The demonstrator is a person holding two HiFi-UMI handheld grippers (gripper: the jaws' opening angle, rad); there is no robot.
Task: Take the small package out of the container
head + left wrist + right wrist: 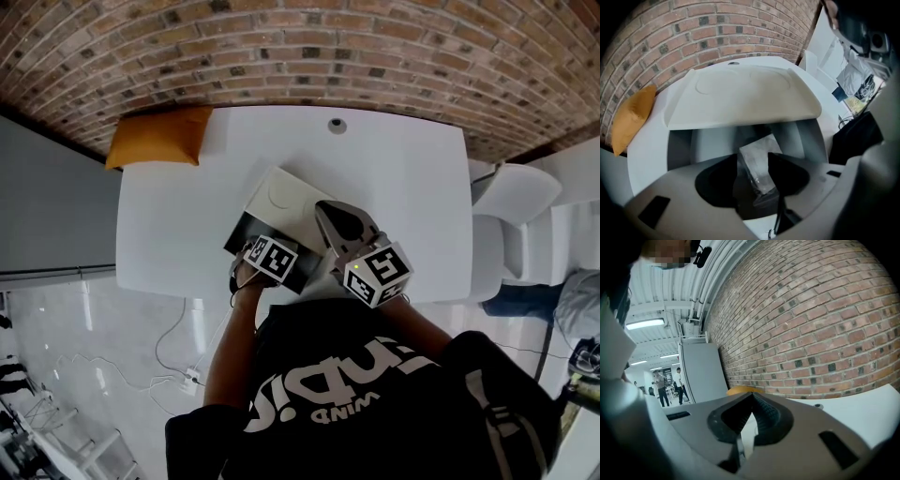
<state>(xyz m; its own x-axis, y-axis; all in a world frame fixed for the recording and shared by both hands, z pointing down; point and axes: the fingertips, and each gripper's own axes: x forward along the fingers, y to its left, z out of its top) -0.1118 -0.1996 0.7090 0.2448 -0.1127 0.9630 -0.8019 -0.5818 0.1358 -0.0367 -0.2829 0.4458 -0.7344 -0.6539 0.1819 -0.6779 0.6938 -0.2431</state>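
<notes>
A small clear plastic package (757, 164) sits inside the dark container (246, 232), under its raised white lid (281, 197). In the left gripper view the lid (740, 96) spans the top and the container's grey inner wall (708, 140) shows behind. My left gripper (754, 176) reaches into the container with both jaws pressed against the package. In the head view the left gripper (255, 236) is at the container's near edge. My right gripper (323, 208) is shut on the lid's edge, holding it up. A thin white strip of lid (747, 439) shows between the right gripper (751, 401) jaws.
The container stands on a white table (394, 187) against a brick wall. An orange cushion (159, 136) lies at the table's far left corner, and a round grommet (337, 125) sits at the back. A white chair (516, 192) stands to the right.
</notes>
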